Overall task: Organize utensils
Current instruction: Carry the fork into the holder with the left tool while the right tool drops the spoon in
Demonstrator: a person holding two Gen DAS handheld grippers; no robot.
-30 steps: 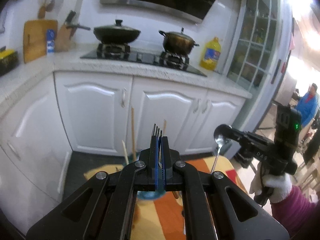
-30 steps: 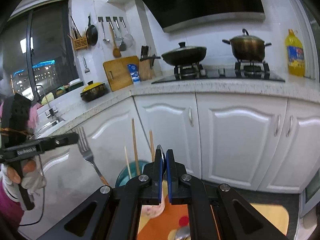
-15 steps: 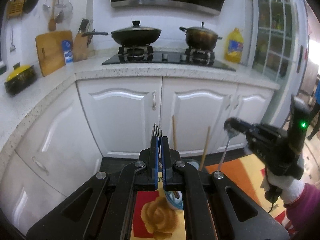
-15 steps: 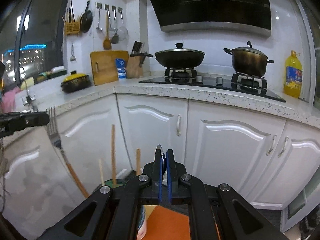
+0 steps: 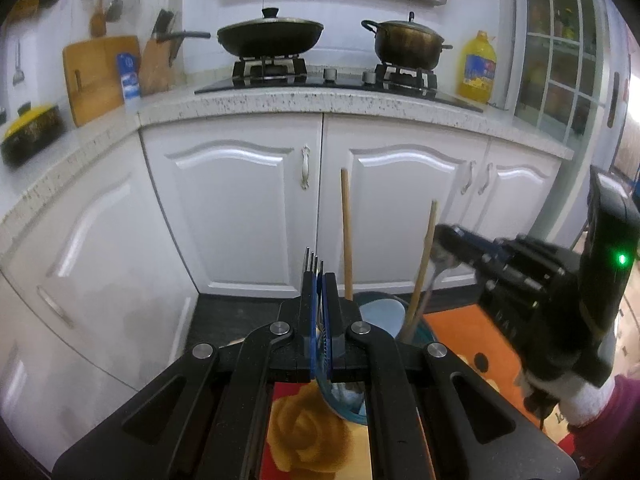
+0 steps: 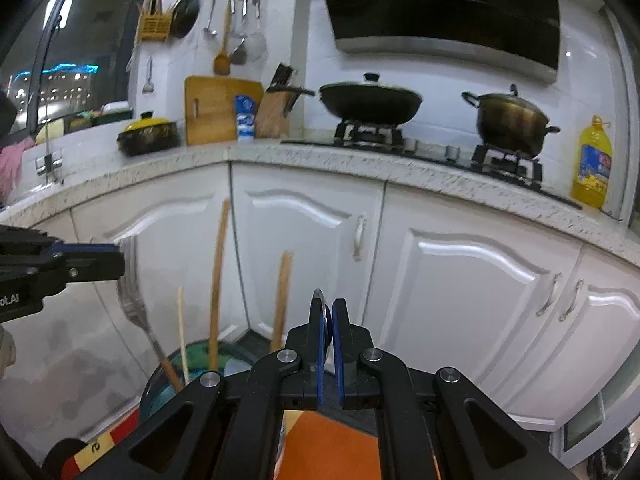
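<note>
Yellow pot [image 6: 149, 135] shows whole from right wrist.

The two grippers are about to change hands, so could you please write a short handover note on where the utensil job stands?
Left gripper: shut on a fork, tines up, handle angled down toward the holder.
Right gripper: shut on a spoon, bowl end up.
Teal utensil holder: on the patterned mat below both grippers; wooden-handled utensils already stand in it.
Done: both pieces picked up and brought over the holder.
Left: lower fork and spoon into the holder, then open the fingers. Whether more utensils wait elsewhere is not visible.
</note>
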